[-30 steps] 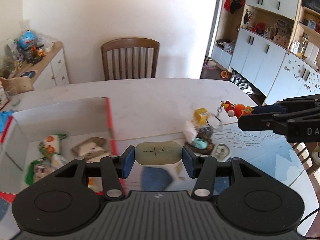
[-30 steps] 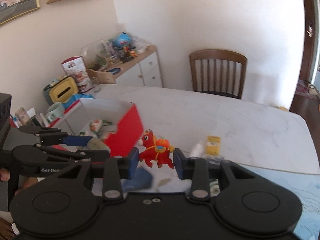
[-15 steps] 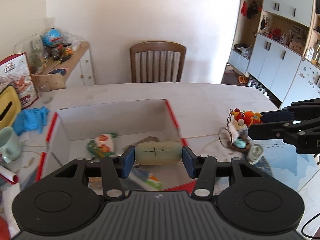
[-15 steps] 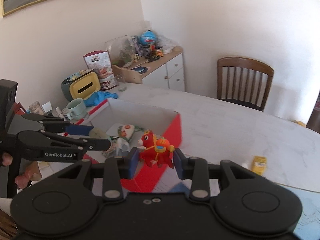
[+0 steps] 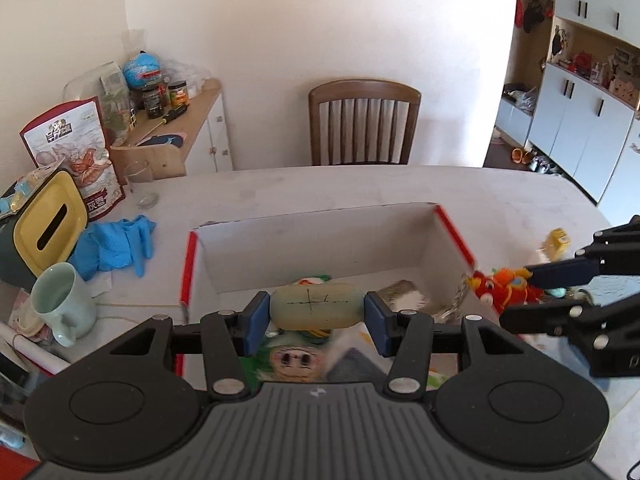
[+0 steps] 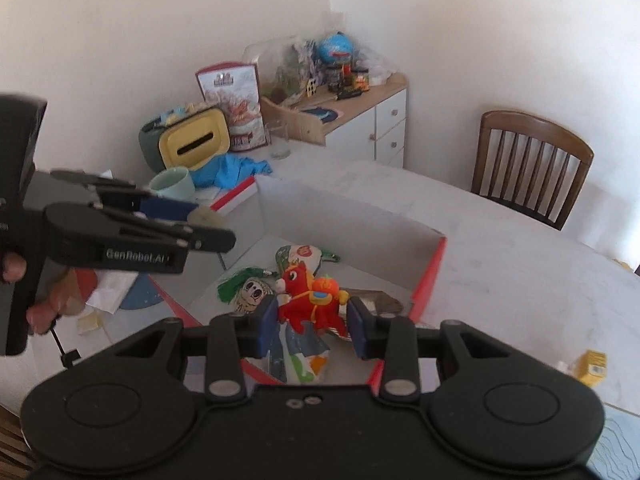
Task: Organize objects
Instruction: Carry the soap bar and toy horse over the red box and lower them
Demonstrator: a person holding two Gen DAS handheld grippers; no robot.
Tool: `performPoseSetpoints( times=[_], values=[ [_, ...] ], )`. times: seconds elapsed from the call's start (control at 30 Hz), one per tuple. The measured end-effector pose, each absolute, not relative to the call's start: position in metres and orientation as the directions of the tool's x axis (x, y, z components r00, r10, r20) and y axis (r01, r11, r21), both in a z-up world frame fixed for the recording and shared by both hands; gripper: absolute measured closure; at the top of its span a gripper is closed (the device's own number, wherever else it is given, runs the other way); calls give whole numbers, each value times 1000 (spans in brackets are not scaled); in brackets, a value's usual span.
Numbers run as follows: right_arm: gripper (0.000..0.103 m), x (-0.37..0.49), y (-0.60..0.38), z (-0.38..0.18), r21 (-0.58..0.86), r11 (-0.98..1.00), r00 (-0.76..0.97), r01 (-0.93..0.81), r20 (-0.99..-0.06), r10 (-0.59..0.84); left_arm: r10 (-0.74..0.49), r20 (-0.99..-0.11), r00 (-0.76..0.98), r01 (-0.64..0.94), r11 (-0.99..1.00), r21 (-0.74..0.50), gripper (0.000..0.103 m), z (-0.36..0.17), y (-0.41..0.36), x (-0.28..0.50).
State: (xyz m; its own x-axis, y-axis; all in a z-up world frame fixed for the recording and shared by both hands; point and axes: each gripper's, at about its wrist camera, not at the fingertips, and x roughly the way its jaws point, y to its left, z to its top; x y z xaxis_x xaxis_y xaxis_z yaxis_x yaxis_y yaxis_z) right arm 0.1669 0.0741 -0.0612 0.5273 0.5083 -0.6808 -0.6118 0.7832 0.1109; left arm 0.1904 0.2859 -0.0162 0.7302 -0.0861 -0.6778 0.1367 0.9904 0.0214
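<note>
My left gripper (image 5: 316, 312) is shut on a pale green oval pebble-like block (image 5: 316, 307) marked with a cross, held above the open red-edged white box (image 5: 312, 236). My right gripper (image 6: 312, 316) is shut on a red plush horse toy (image 6: 310, 300) with an orange saddle, also over the box (image 6: 430, 268). In the left wrist view the horse (image 5: 500, 288) hangs at the box's right wall. In the right wrist view the left gripper (image 6: 200, 220) reaches in from the left. Several small toys (image 6: 250, 290) lie in the box.
A mint mug (image 5: 60, 304), blue gloves (image 5: 116, 244), a yellow-lidded tissue box (image 5: 44, 224) and a snack bag (image 5: 76, 156) stand left of the box. A small yellow carton (image 6: 594, 366) lies on the table to the right. A wooden chair (image 5: 362, 120) is beyond the table.
Both grippers have swung left across the table with their loads, from the clutter beside the box to above its inside. Neither grip has changed.
</note>
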Motion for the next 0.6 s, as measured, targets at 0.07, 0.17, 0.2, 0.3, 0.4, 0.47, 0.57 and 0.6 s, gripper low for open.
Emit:
performPoseSetpoints(
  times=[0.07, 0.17, 0.2, 0.3, 0.4, 0.47, 0.57, 0.6],
  values=[
    [67, 172, 86, -68, 95, 783, 522, -615, -696, 494, -81, -685, 724, 139, 990, 30, 52, -22, 291, 198],
    [67, 180, 100, -79, 60, 788, 527, -612, -712, 464, -77, -700, 710, 148, 988, 41, 52, -32, 296, 210],
    [67, 183, 104, -82, 54, 792, 529, -608, -716, 455, -77, -704, 706, 152, 987, 44, 52, -35, 296, 213],
    [67, 196, 113, -92, 38, 804, 534, -593, -729, 428, -81, -717, 692, 167, 985, 51, 52, -46, 297, 224],
    [67, 209, 120, -102, 22, 814, 534, -581, -744, 402, -81, -738, 670, 175, 983, 51, 52, -57, 297, 236],
    [67, 214, 123, -109, 15, 818, 531, -576, -754, 388, -85, -752, 653, 182, 982, 47, 52, -64, 297, 242],
    [67, 222, 126, -118, 21, 821, 516, -571, -768, 379, -87, -770, 632, 198, 979, 52, 52, -74, 295, 250],
    [67, 224, 127, -121, 21, 822, 513, -569, -773, 374, -88, -776, 624, 205, 977, 53, 52, -78, 294, 252]
  ],
)
